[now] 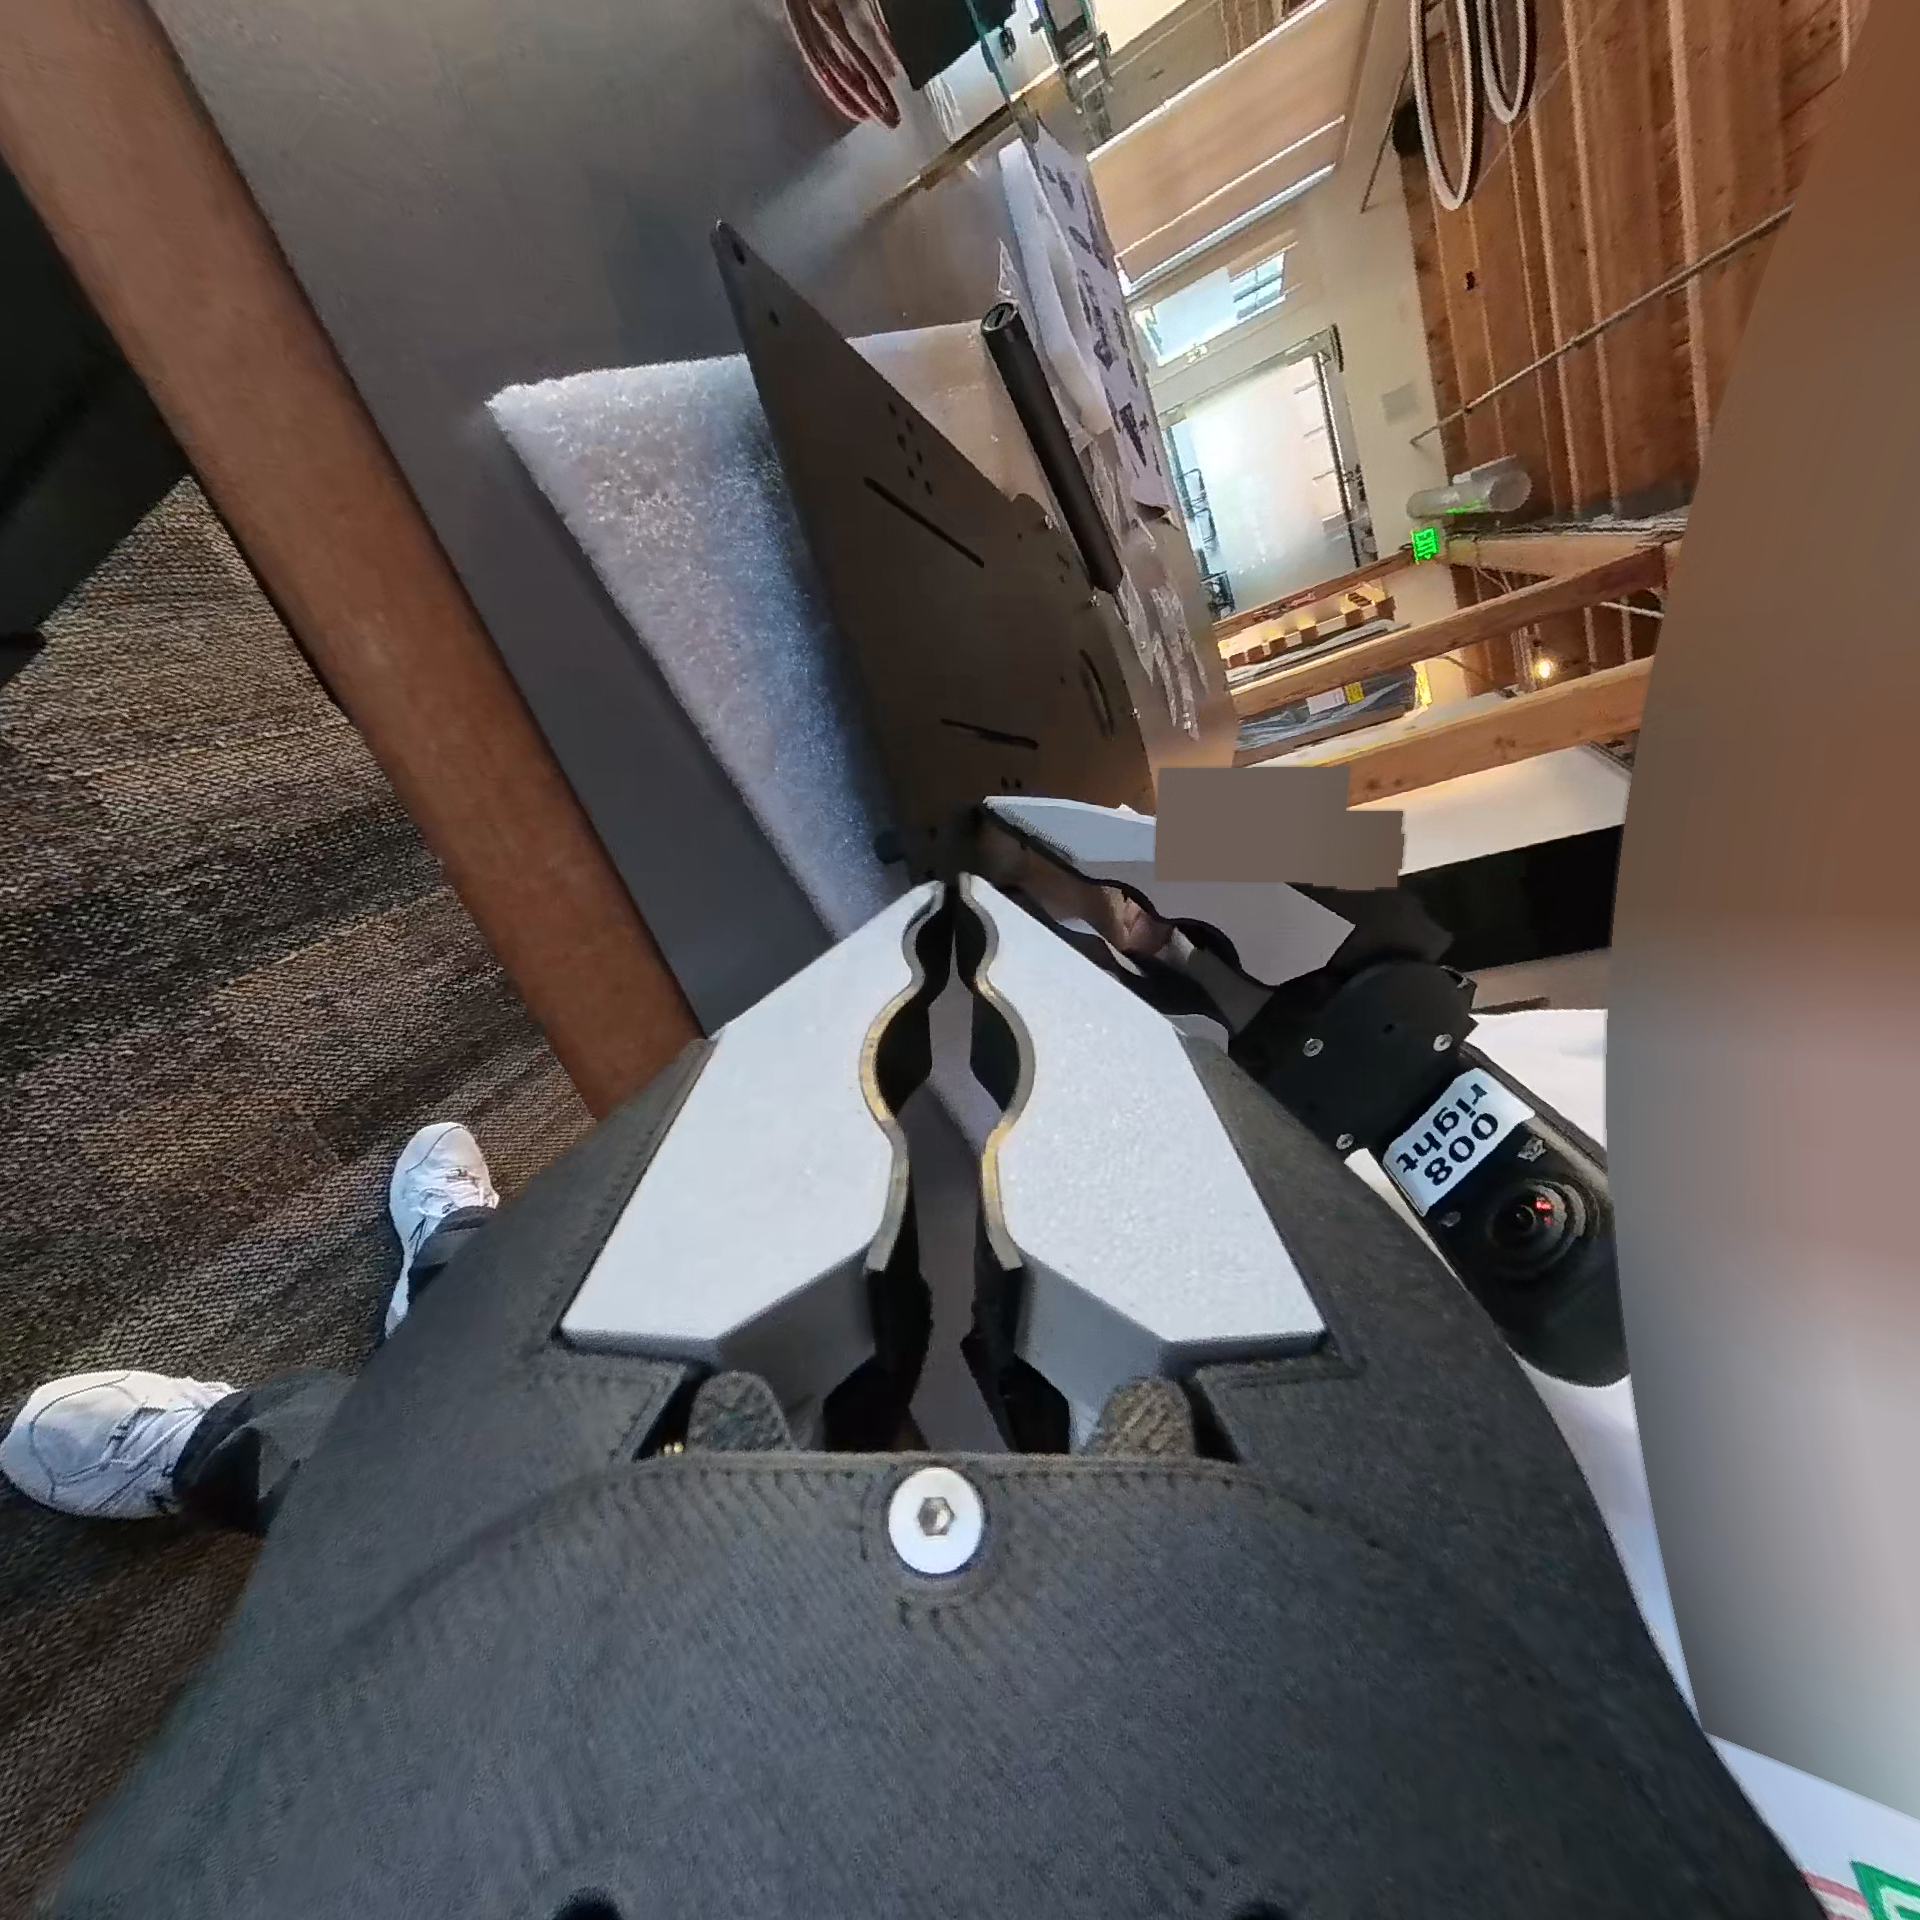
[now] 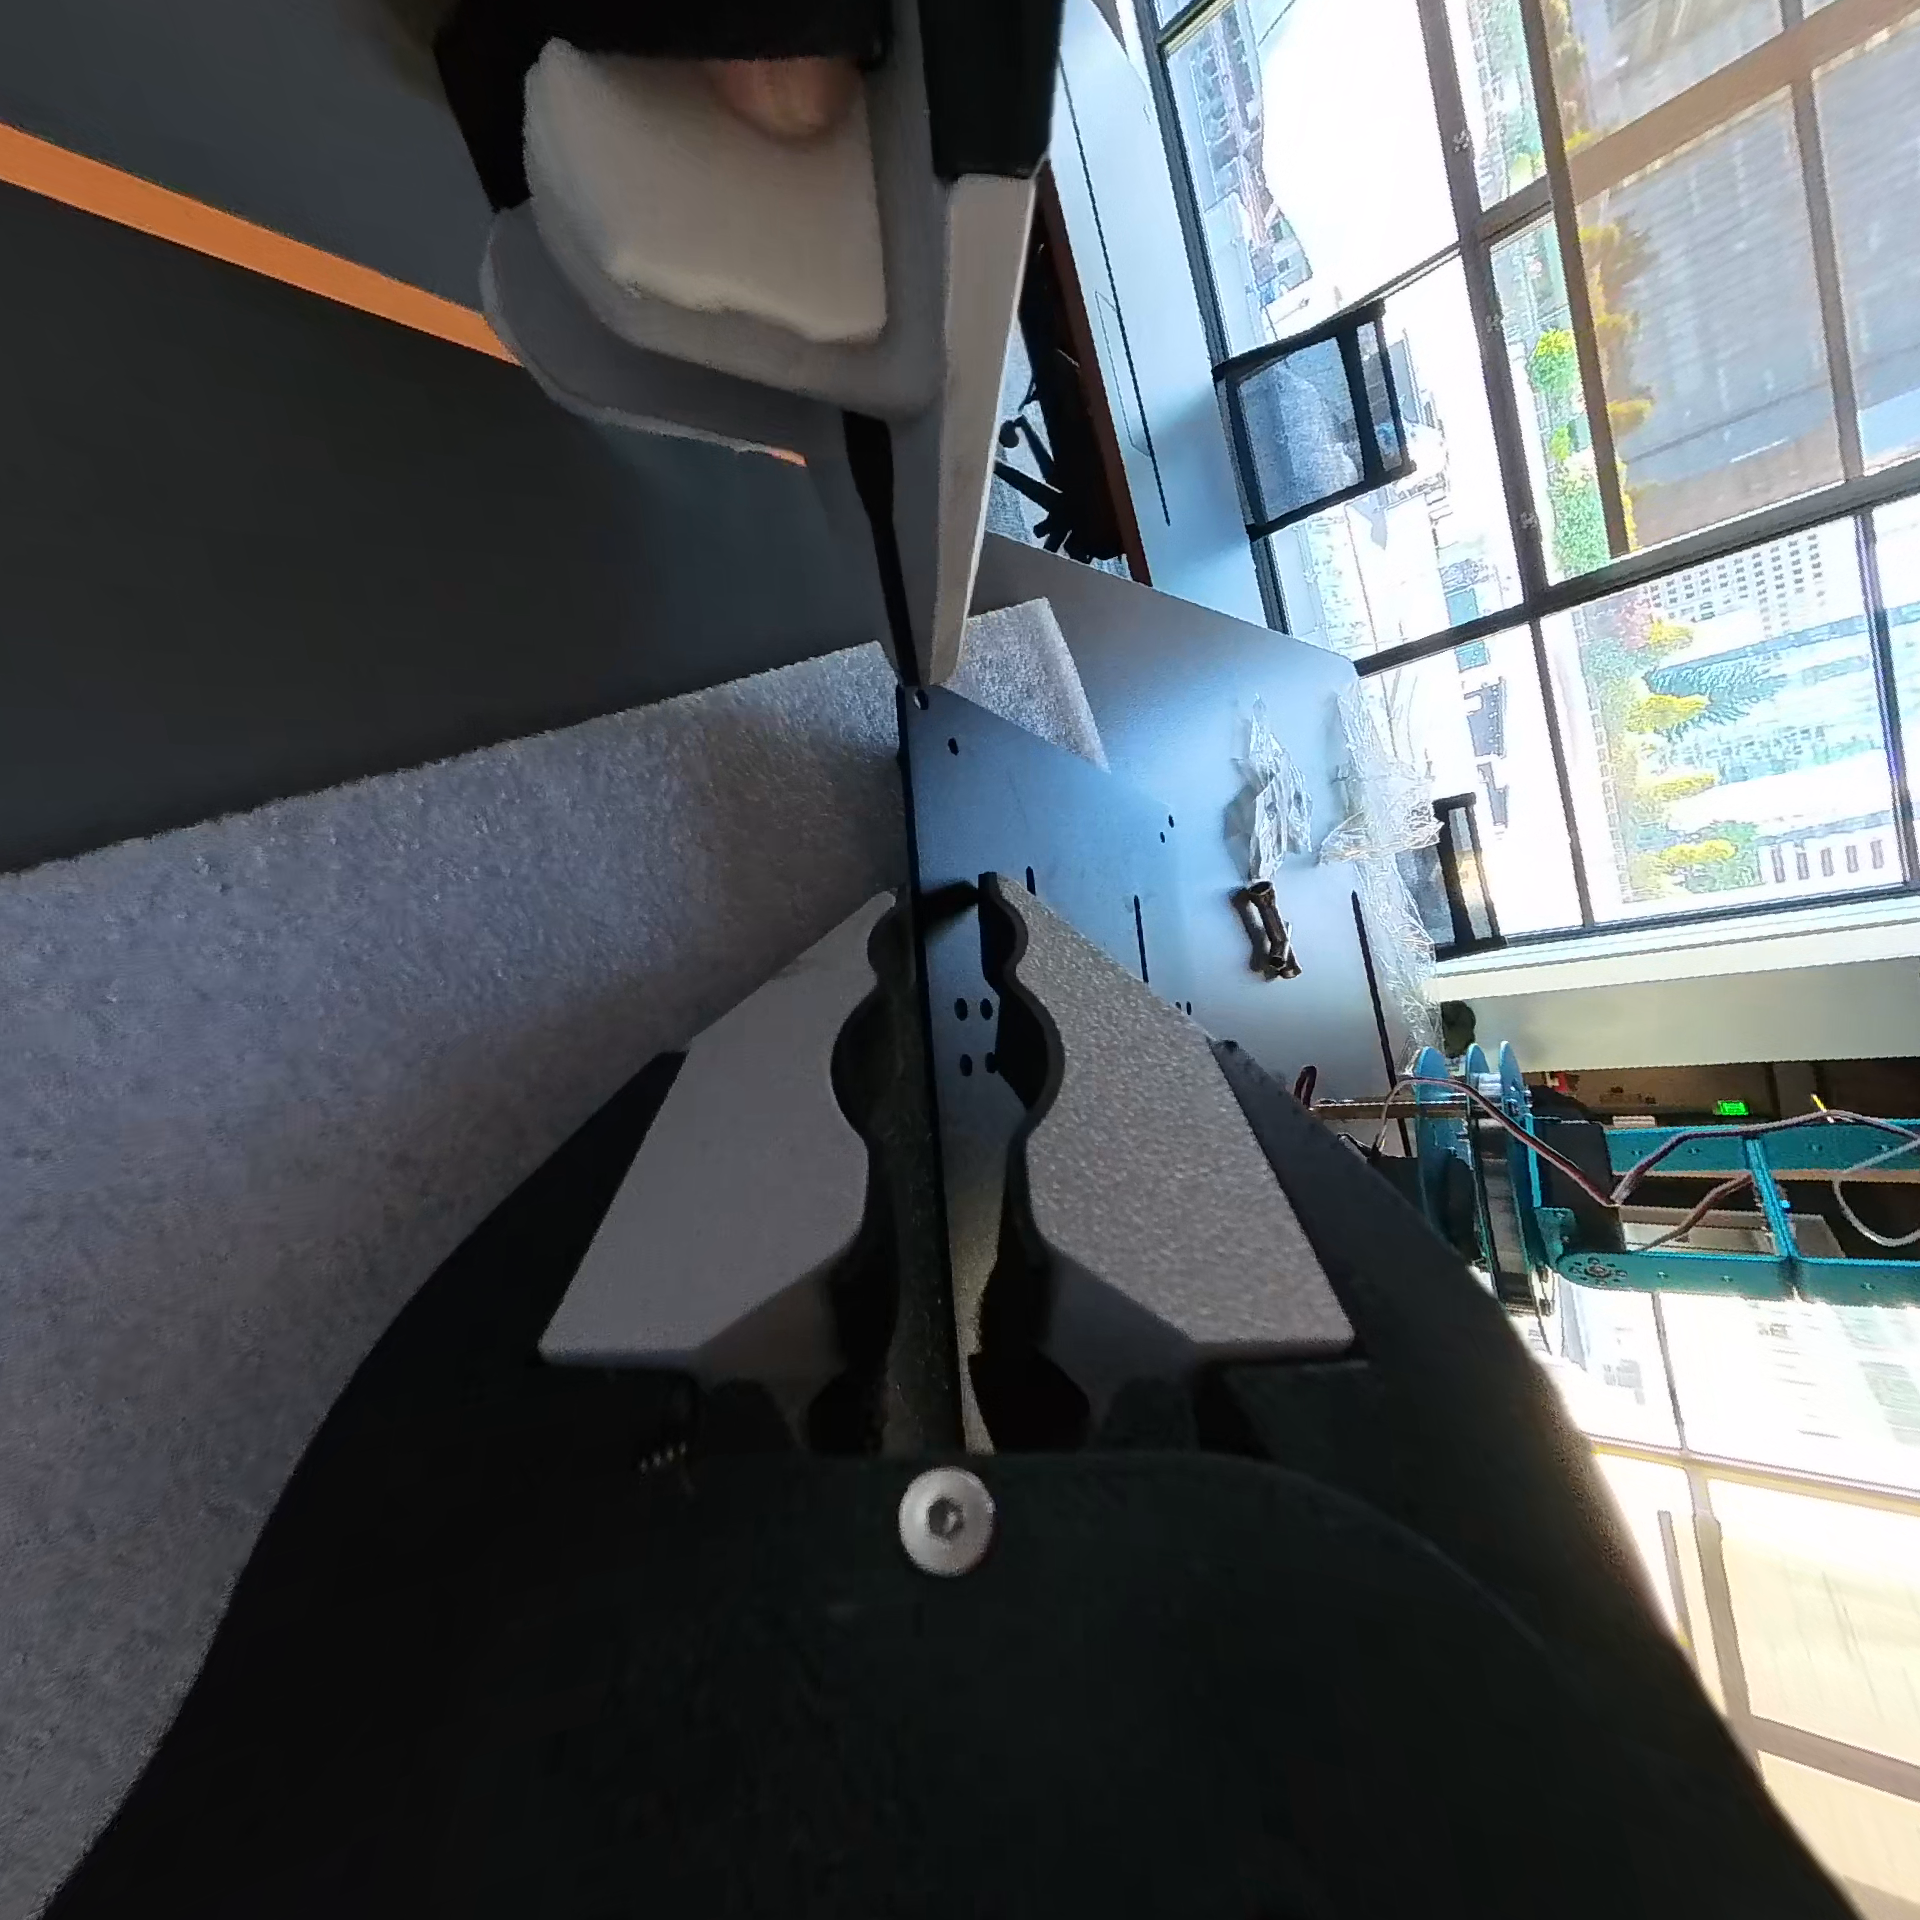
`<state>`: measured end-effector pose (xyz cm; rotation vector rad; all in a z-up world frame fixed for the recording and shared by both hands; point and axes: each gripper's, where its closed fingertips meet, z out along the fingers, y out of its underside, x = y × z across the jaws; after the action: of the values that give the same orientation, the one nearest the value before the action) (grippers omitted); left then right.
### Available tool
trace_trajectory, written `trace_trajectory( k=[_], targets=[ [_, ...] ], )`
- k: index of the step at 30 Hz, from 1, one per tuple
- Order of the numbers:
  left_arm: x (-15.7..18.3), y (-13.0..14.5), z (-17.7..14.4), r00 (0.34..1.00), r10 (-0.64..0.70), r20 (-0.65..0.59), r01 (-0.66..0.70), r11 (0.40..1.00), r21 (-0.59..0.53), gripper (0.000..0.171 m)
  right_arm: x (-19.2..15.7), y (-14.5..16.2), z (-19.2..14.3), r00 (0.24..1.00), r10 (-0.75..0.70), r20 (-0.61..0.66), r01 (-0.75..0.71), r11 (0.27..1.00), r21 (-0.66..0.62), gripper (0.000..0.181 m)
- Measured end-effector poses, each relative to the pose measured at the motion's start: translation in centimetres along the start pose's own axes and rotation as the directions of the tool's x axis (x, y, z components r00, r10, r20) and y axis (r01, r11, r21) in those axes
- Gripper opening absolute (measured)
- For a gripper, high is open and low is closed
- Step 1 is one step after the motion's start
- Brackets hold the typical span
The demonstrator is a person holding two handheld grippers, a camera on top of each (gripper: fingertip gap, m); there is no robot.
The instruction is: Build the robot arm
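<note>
Black metal plate (image 2: 1049, 831), drilled with holes and slots, stands on edge over a white foam sheet (image 2: 436, 935) on a grey tabletop (image 1: 540, 312). Right gripper (image 2: 940, 899) pinches the plate edge, plate running between its grey fingers (image 2: 1132, 1143). Left gripper (image 1: 954, 885) has its tips pressed nearly together at the plate's corner; in the right wrist view its fingertip sits on the corner, but whether it grips the plate I cannot tell. Black rod (image 1: 1049, 436) lies beyond the plate. Clear plastic bags (image 2: 1371, 810) lie crumpled on the table, contents not visible; small dark metal parts (image 2: 1270, 930) lie loose beside them. Blue metal frame with wires (image 2: 1662, 1195) is farther off. White shoes (image 1: 114, 1439) on carpet below.
</note>
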<state>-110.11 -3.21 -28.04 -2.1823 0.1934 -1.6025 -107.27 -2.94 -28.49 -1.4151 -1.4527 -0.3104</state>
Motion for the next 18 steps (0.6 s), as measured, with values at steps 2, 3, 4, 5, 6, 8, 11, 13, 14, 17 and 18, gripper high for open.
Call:
trace_trajectory(
  k=[2, 3, 4, 5, 6, 8, 11, 13, 14, 17, 18],
  targets=[
    [-0.2, -0.1, -0.1, 1.0, 0.0, 0.016, 0.0, 1.0, 0.003, 0.0, -0.1, 0.0, 0.0, 1.0, -0.001, 0.004, 0.001, 1.0, 0.002, 0.009],
    [-0.3, -0.1, -0.2, 1.0, 0.002, 0.03, -0.002, 1.0, 0.001, 0.0, -0.1, 0.0, 0.0, 1.0, 0.001, 0.006, -0.001, 1.0, 0.005, 0.009],
    [-0.5, 0.0, -0.3, 0.999, 0.007, 0.044, -0.007, 1.0, -0.003, 0.0, -0.1, 0.0, 0.0, 1.0, 0.002, 0.009, -0.002, 1.0, 0.006, 0.009],
    [-0.6, 0.0, -0.3, 0.998, 0.012, 0.054, -0.012, 1.0, -0.011, 0.0, -0.1, 0.0, 0.0, 1.0, 0.002, 0.01, -0.002, 1.0, 0.006, 0.009],
    [-0.6, 0.1, -0.2, 0.998, 0.015, 0.057, -0.014, 1.0, -0.02, 0.0, -0.2, 0.0, 0.0, 1.0, 0.002, 0.011, -0.002, 1.0, 0.005, 0.009],
    [-0.5, 0.1, -0.2, 0.999, 0.013, 0.051, -0.011, 1.0, -0.029, 0.0, -0.2, -0.1, 0.1, 1.0, 0.002, 0.012, -0.002, 1.0, 0.005, 0.009],
    [-0.1, -0.3, -0.1, 1.0, -0.011, 0.017, 0.011, 1.0, 0.001, 0.0, -0.2, -0.1, 0.1, 1.0, 0.002, 0.013, -0.002, 1.0, 0.006, 0.009],
    [0.0, -0.1, 0.2, 1.0, -0.025, 0.004, 0.025, 1.0, -0.013, 0.0, -0.3, -0.1, 0.2, 1.0, 0.003, 0.015, -0.003, 1.0, 0.007, 0.008],
    [0.1, 0.0, 0.3, 1.0, -0.027, -0.003, 0.027, 0.999, -0.018, 0.0, -0.3, -0.1, 0.2, 1.0, 0.005, 0.017, -0.005, 1.0, 0.007, 0.009],
    [0.3, 0.3, 0.7, 1.0, -0.015, 0.0, 0.015, 0.999, -0.047, 0.0, -0.4, -0.1, 0.2, 0.999, 0.013, 0.03, -0.013, 1.0, 0.01, 0.009],
    [0.3, 0.4, 0.8, 1.0, -0.01, 0.008, 0.011, 0.999, -0.053, 0.0, -0.4, -0.1, 0.2, 0.999, 0.014, 0.035, -0.015, 1.0, 0.011, 0.009]
  ],
)
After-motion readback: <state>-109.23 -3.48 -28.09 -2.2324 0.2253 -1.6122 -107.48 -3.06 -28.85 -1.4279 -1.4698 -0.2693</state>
